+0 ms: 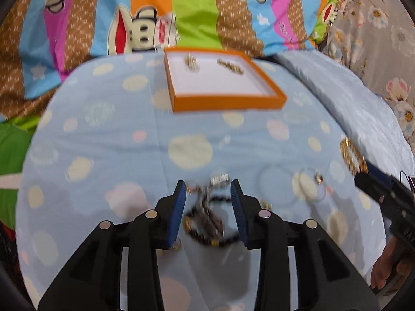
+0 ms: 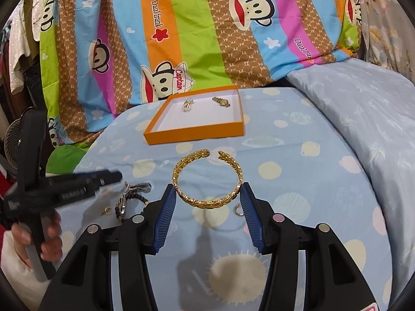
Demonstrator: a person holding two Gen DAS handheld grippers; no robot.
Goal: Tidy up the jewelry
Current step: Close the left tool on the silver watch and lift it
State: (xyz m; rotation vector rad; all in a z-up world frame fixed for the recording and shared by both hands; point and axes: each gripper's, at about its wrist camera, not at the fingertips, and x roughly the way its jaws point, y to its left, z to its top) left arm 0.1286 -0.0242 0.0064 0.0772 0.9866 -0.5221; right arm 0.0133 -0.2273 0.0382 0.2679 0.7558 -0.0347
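An orange tray (image 1: 228, 102) (image 2: 194, 133) with a white floor lies on the dotted blue sheet and holds two small gold pieces (image 2: 220, 101). My right gripper (image 2: 208, 191) is shut on a gold leaf-pattern open bangle (image 2: 207, 203), held above the sheet. The bangle also shows at the right of the left wrist view (image 1: 352, 155). My left gripper (image 1: 208, 189) is open over a tangled pile of dark beaded and silver jewelry (image 1: 207, 217) (image 2: 132, 199); its jaws stand either side of the pile. The left wrist view is blurred.
A small gold ring (image 2: 238, 210) and a small clasp (image 2: 105, 211) lie on the sheet. Thin hoops (image 1: 278, 188) lie right of the pile. A striped monkey-print quilt (image 2: 181, 39) rises behind the tray. A pale blue pillow (image 2: 363, 108) lies at right.
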